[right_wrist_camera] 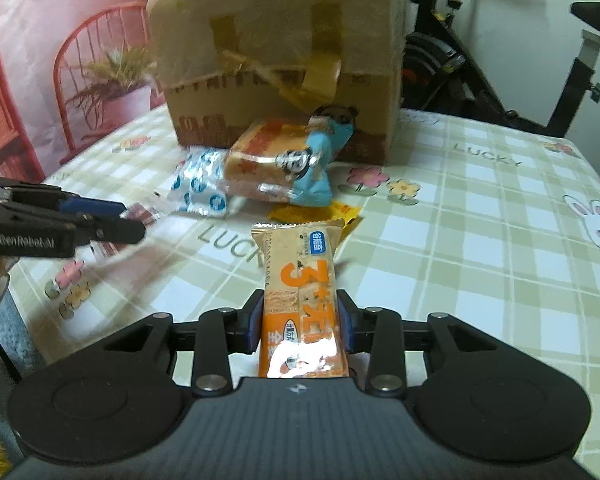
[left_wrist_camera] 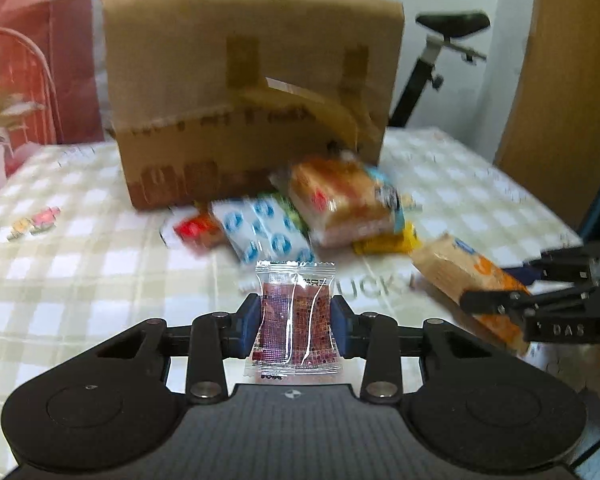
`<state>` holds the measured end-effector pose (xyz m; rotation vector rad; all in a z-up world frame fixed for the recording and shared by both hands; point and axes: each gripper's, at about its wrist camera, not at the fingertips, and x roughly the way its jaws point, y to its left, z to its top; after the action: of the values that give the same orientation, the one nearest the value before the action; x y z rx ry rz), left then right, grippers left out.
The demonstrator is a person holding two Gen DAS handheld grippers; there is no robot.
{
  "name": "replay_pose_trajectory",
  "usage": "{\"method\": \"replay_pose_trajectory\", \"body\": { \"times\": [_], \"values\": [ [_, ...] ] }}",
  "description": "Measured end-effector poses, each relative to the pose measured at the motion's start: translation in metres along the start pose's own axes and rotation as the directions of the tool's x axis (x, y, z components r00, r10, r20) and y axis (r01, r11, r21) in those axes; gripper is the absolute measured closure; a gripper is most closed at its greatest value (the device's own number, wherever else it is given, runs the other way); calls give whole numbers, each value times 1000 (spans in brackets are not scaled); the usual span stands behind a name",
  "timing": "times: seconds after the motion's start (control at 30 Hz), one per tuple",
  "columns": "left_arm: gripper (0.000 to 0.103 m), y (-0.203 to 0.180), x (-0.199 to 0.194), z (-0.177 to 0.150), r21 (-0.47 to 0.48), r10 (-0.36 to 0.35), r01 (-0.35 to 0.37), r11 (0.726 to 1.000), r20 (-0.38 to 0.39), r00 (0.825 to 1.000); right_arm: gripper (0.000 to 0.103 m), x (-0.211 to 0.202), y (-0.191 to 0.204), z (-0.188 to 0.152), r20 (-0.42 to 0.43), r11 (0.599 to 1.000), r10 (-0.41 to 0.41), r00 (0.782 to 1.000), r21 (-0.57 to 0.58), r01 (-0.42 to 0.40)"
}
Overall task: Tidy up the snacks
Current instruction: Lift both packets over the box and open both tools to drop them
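Observation:
My left gripper (left_wrist_camera: 295, 320) is shut on a small clear packet with a dark red snack (left_wrist_camera: 294, 322), held upright above the tablecloth. My right gripper (right_wrist_camera: 300, 320) is shut on an orange and tan cracker bar (right_wrist_camera: 302, 300), also lifted off the table. The left gripper (right_wrist_camera: 120, 220) shows at the left of the right wrist view, the red packet (right_wrist_camera: 142, 214) between its fingers. The right gripper (left_wrist_camera: 500, 300) shows at the right edge of the left wrist view, with the cracker bar (left_wrist_camera: 460, 268) in it. A pile of snacks (left_wrist_camera: 300, 216) lies in front of a cardboard box (left_wrist_camera: 252, 92).
The pile holds a bread pack (right_wrist_camera: 268, 160), a blue-and-white packet (right_wrist_camera: 200, 184), a yellow packet (right_wrist_camera: 312, 214) and a red packet (left_wrist_camera: 196, 232). The checked tablecloth (right_wrist_camera: 480, 220) covers the table. An exercise bike (right_wrist_camera: 480, 68) stands behind at the right, a pink printed backdrop (right_wrist_camera: 60, 60) at the left.

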<state>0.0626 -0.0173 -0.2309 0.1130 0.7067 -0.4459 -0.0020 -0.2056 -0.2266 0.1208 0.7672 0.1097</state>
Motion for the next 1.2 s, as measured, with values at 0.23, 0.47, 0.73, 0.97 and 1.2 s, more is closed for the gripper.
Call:
{"method": "replay_pose_trajectory", "body": {
  "times": [0.23, 0.47, 0.73, 0.97, 1.2],
  "values": [
    [63, 11, -17, 47, 1, 23, -23, 1000, 127, 992, 65, -25, -11, 26, 105, 1000, -25, 994, 20, 23],
    [63, 23, -35, 110, 16, 40, -46, 999, 268, 963, 65, -39, -11, 103, 233, 1000, -7, 972, -22, 13],
    [63, 36, -31, 193, 32, 75, -92, 995, 359, 930, 65, -24, -7, 226, 316, 994, 33, 948, -110, 2],
    [63, 71, 20, 252, -56, 139, -128, 990, 297, 945, 65, 54, -1, 301, 272, 993, -19, 962, -110, 51],
    [47, 90, 58, 272, -43, 198, -194, 980, 209, 958, 60, 101, -16, 310, 201, 995, -75, 977, -52, 87]
  ]
}}
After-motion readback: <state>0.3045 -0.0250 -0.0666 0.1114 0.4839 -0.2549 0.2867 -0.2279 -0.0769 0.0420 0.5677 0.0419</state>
